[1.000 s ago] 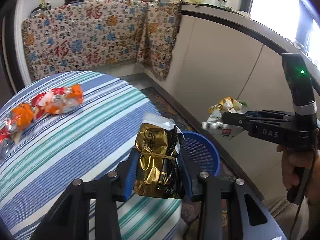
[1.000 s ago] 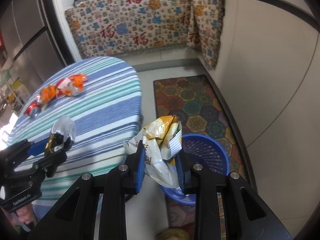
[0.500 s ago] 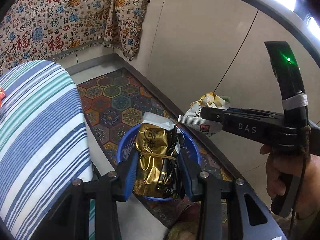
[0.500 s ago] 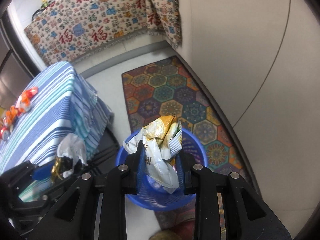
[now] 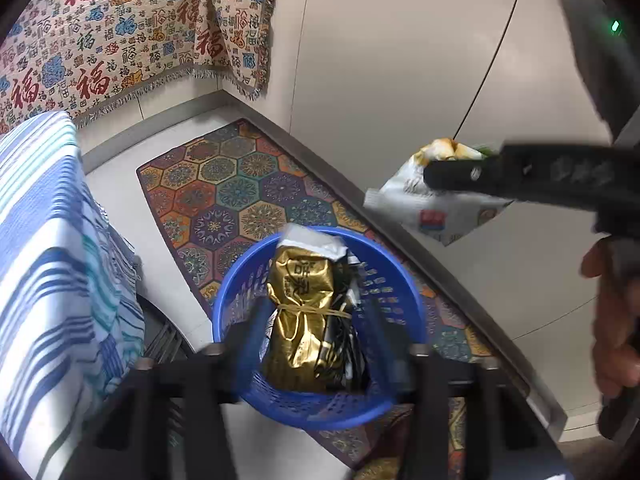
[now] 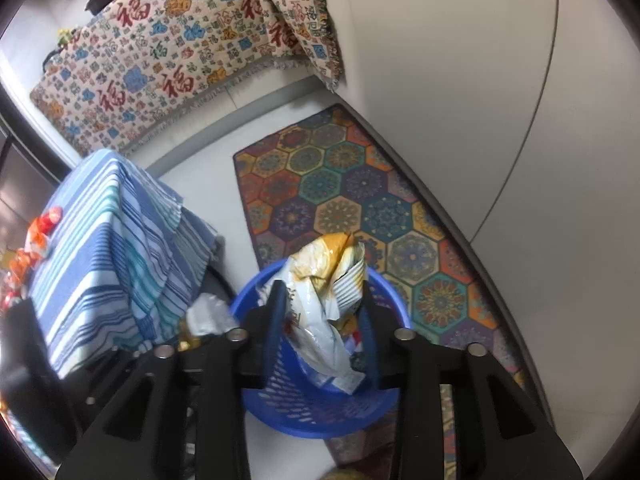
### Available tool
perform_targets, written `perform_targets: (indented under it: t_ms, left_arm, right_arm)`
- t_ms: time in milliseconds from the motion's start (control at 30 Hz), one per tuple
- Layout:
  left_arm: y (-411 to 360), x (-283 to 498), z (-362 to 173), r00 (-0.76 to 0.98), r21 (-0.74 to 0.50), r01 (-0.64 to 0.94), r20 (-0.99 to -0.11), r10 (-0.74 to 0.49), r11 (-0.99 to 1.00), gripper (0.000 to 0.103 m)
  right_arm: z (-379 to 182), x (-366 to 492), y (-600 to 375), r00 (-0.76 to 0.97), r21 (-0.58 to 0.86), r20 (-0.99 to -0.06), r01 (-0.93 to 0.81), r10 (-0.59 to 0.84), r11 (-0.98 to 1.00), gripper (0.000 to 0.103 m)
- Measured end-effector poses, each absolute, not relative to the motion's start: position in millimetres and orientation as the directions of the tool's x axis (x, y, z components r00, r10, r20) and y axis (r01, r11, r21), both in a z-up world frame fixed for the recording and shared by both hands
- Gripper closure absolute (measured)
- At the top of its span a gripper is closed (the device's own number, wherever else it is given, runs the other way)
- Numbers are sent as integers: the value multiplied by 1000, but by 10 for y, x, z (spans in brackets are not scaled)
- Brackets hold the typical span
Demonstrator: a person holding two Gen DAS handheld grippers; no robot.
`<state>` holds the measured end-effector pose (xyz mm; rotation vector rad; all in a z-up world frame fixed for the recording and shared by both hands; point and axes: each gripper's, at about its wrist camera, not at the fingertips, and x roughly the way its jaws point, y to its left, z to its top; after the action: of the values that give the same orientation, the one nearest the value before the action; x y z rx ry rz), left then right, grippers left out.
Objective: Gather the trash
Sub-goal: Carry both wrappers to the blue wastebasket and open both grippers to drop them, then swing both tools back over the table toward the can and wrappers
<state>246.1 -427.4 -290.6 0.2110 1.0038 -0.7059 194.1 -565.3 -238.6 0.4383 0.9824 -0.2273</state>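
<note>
Releasing over bin (image 5: 240, 296) | left jaws just opened, gold packet (image 5: 300, 312) loose between | right jaws just widened, white wrapper (image 6: 324, 308) slipping free | both drops near done

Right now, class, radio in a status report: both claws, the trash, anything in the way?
Left claw just opening, crinkled gold foil packet between its jaws. Right claw just opening around white-and-yellow snack bag. Both over round blue plastic basket. Nothing blocking.
</note>
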Motion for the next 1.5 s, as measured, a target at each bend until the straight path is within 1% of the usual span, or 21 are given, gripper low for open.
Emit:
perform_targets:
  t_ms: [33, 167, 233, 267, 367, 433, 500, 600, 633, 700, 767, 867, 967, 1100, 1133, 1200, 1300, 1367, 1400, 1433, 1500]
  left_arm:
    - [-4298, 2492, -2956, 337, -150, 624, -833, -438, 767, 30]
    - [-4290, 2599, -3037, 315, -188, 588, -843, -436, 787, 30]
    - [-4231, 2608, -2972, 322, -211, 571, -831, -453, 794, 30]
    - [-4194, 2584, -2922, 328, -220, 567, -824, -462, 794, 30]
    - [-4027, 2454, -2672, 350, -238, 569, -795, -495, 787, 30]
    - [-3896, 2336, -2450, 348, -272, 585, -767, -540, 764, 30]
    - [-3715, 2168, -2173, 384, -255, 586, -749, -541, 769, 30]
    - [-3374, 1934, -1773, 417, -265, 588, -710, -567, 764, 29]
    - [-3247, 1869, -1669, 431, -258, 592, -699, -570, 764, 27]
    - [-2961, 1758, -1502, 490, -201, 578, -690, -533, 791, 24]
    - [-2670, 1720, -1454, 538, -156, 534, -695, -477, 831, 23]
    - [-2125, 1764, -1558, 570, -129, 447, -722, -393, 885, 23]
    - [-1555, 1843, -1735, 590, -80, 333, -760, -274, 939, 23]
    - [-896, 1960, -1903, 622, 25, 213, -775, -116, 977, 23]
    - [-769, 1999, -1934, 622, 33, 192, -777, -95, 981, 23]
    - [-506, 2067, -2005, 614, 34, 154, -787, -69, 988, 23]
    - [-193, 2148, -2116, 590, 29, 112, -806, -43, 993, 22]
    - [1, 2156, -2111, 586, -29, 97, -807, -80, 995, 20]
    - [73, 2171, -2112, 586, -31, 81, -807, -73, 996, 20]
    - [132, 2205, -2123, 584, -8, 71, -811, -48, 997, 19]
    - [212, 2235, -2138, 577, -5, 74, -815, -47, 997, 11]
  right_arm:
    - [-2371, 1942, -5662, 549, 257, -836, 383, 6, 887, 49]
    - [-2250, 1878, -5717, 588, 264, -808, 416, -36, 870, 44]
    - [-2173, 1850, -5725, 606, 243, -792, 434, -81, 867, 37]
    - [-2138, 1840, -5725, 612, 232, -784, 440, -101, 867, 36]
    - [-2057, 1842, -5712, 622, 217, -772, 453, -132, 865, 24]
    - [-2004, 1857, -5679, 622, 199, -767, 459, -154, 866, 12]
    - [-1941, 1874, -5601, 627, 170, -759, 454, -178, 874, 8]
    - [-1835, 1908, -5414, 647, 133, -737, 420, -194, 898, 8]
    - [-1796, 1914, -5332, 658, 123, -728, 404, -195, 906, 8]
    - [-1735, 1915, -5136, 678, 103, -710, 368, -191, 924, 7]
    - [-1678, 1926, -4887, 699, 89, -695, 317, -169, 944, 7]
    - [-1603, 1943, -4429, 730, 95, -676, 227, -105, 969, 7]
    - [-1576, 1980, -3887, 737, 125, -676, 112, 2, 986, 6]
    - [-1671, 2089, -3136, 673, 179, -724, -28, 152, 983, 6]
    - [-1709, 2125, -2938, 651, 186, -737, -65, 183, 980, 6]
    - [-1764, 2208, -2567, 616, 169, -758, -133, 215, 977, 6]
    - [-1881, 2353, -2136, 582, 120, -783, -207, 221, 971, 6]
    - [-1962, 2452, -1949, 558, 119, -796, -233, 233, 965, 6]
    - [-2005, 2508, -1882, 544, 119, -805, -241, 235, 963, 6]
    - [-2056, 2549, -1828, 533, 118, -813, -242, 234, 963, 6]
    - [-2099, 2616, -1745, 540, 81, -817, -240, 202, 967, 4]
